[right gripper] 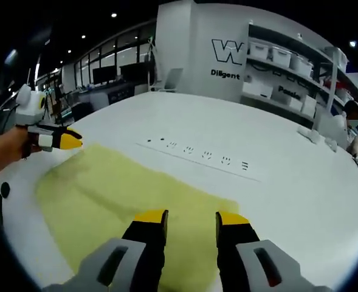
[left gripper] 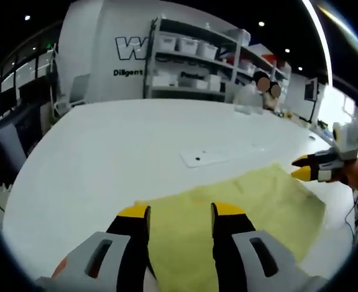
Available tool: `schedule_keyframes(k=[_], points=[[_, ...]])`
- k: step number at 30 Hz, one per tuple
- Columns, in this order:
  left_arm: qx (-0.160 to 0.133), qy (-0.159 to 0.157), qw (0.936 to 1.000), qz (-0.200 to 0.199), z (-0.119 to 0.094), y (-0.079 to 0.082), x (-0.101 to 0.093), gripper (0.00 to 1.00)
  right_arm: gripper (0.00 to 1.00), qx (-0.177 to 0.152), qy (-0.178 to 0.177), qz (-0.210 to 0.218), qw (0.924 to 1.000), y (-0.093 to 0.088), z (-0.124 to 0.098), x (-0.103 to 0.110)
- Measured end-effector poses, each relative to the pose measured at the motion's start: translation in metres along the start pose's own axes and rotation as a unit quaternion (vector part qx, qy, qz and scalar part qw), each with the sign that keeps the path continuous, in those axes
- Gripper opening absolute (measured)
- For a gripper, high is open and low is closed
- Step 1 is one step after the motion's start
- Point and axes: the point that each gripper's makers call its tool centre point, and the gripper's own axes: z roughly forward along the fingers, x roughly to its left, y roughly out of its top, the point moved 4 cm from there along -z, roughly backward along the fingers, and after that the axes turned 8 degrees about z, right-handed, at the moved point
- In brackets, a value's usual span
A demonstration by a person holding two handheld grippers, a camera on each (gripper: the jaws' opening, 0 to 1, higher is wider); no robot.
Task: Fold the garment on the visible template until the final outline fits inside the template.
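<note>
A pale yellow garment (left gripper: 258, 201) lies spread flat on the white table (left gripper: 118, 152). In the left gripper view my left gripper (left gripper: 180, 210) hovers open over the cloth's near edge, with nothing between its yellow-tipped jaws. My right gripper (left gripper: 302, 168) reaches in from the right, at the cloth's far corner. In the right gripper view the garment (right gripper: 118, 188) stretches away to the left, and my right gripper (right gripper: 191, 216) stands open above its near edge. My left gripper (right gripper: 69, 140), held by a hand, sits at the far left corner.
Beyond the cloth a thin line with small dark marks (right gripper: 203, 153) runs across the table. A clear flat sheet (left gripper: 221, 155) lies past the garment. Shelves with white bins (left gripper: 191, 61) stand behind the table, and a person (left gripper: 267, 91) is at its far side.
</note>
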Motion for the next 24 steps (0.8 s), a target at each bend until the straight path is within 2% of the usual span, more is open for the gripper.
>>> schedule_keyframes(k=[24], points=[[-0.006, -0.005, 1.0000, -0.002, -0.050, -0.006, -0.030, 0.47, 0.43, -0.011, -0.001, 0.017, 0.9998, -0.016, -0.050, 0.019]])
